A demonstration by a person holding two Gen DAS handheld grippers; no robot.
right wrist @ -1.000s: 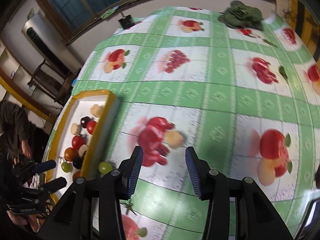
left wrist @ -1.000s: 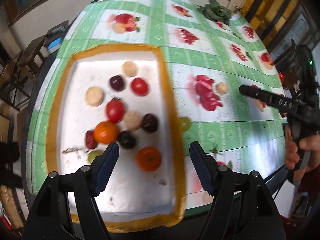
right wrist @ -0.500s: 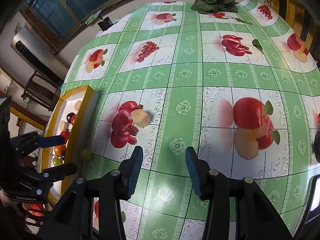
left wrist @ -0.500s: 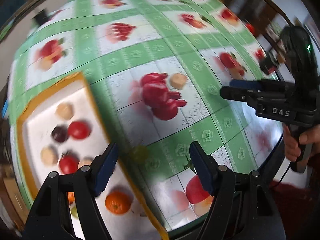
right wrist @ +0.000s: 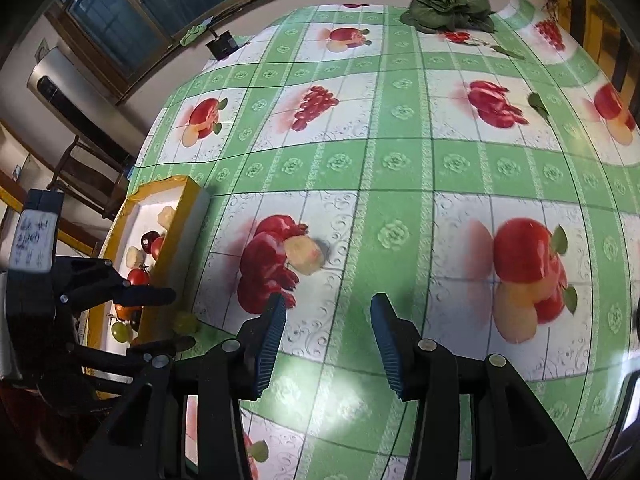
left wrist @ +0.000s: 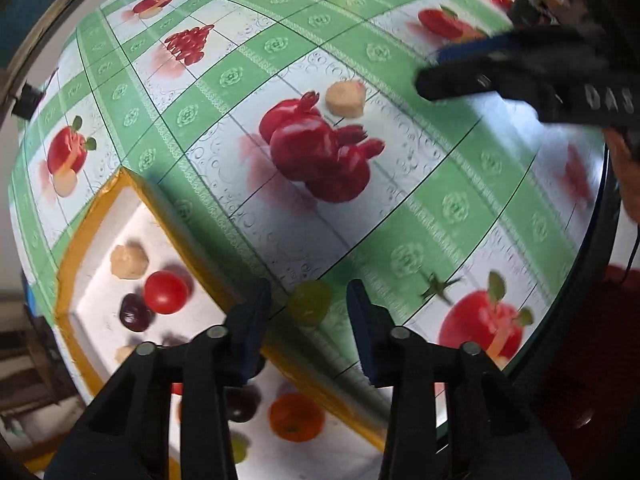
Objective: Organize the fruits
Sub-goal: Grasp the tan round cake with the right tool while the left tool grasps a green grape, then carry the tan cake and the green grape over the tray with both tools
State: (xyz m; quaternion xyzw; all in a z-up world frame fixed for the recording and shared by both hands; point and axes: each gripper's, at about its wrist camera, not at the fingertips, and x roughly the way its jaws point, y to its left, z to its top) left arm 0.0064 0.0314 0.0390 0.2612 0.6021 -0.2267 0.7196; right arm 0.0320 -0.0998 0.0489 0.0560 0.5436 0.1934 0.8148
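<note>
A green grape (left wrist: 310,303) lies on the tablecloth just outside the yellow-rimmed white tray (left wrist: 70,264). My left gripper (left wrist: 307,304) is open with the grape between its fingertips, not clamped. The right wrist view shows the same grape (right wrist: 185,322) between the left gripper's fingers (right wrist: 150,296). A beige round fruit (left wrist: 346,98) lies on the cloth farther out, also in the right wrist view (right wrist: 305,255). My right gripper (right wrist: 328,332) is open and empty above the cloth, near that fruit. The tray holds several tomatoes, dark plums, oranges and beige fruits.
The table has a green-and-white cloth printed with fruit pictures (right wrist: 400,160). A green leafy vegetable (right wrist: 448,4) lies at the far edge. A small tomato stem (left wrist: 438,286) lies on the cloth. The table edge (left wrist: 600,240) runs close on the right.
My left gripper has swung from over the tray to the grape beside it and closed in around it. My right gripper has moved nearer the beige fruit.
</note>
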